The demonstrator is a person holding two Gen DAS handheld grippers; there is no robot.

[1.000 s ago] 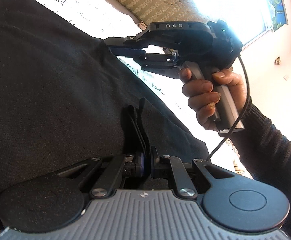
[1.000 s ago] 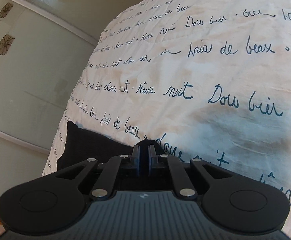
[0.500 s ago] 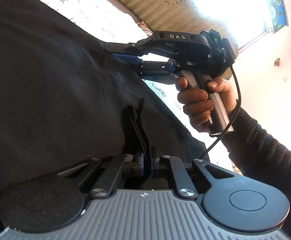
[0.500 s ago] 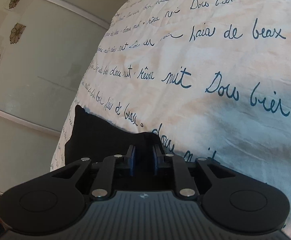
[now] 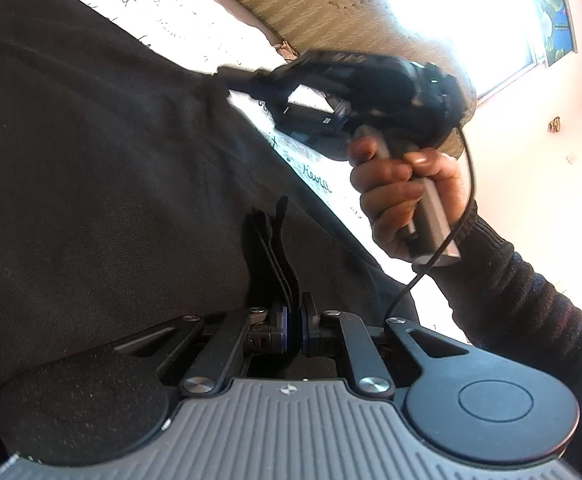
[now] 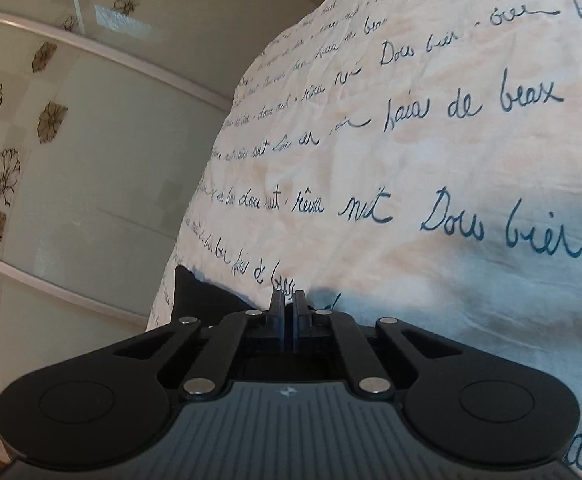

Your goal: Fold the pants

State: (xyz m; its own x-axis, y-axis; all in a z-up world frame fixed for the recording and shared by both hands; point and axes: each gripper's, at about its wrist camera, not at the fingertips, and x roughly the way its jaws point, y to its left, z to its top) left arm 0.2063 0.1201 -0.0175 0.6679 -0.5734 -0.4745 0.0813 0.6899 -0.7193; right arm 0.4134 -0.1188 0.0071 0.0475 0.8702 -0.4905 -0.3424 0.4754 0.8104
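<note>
Black pants (image 5: pixel 91 160) lie spread over a white bedsheet (image 5: pixel 319 176) printed with handwriting. At the near edge my left gripper (image 5: pixel 294 312) is shut on a raised fold of the black cloth. A hand (image 5: pixel 403 200) holds my right gripper (image 5: pixel 231 76) farther off, blurred, with its tips at the pants' far edge. In the right wrist view the right gripper (image 6: pixel 289 300) is shut, and the pants (image 6: pixel 199 296) show as dark cloth on both sides of its fingers, so it pinches that edge.
The printed sheet (image 6: pixel 411 160) stretches away to the right of the pants' corner. Glass wardrobe doors (image 6: pixel 71 160) with flower motifs stand past the bed's edge. An olive padded headboard (image 5: pixel 331 20) and a bright window (image 5: pixel 491 20) are behind the right hand.
The right gripper's jaws spread over the pants' edge, then shut on it, and the hand shifted slightly. The left gripper kept still, shut on its fold.
</note>
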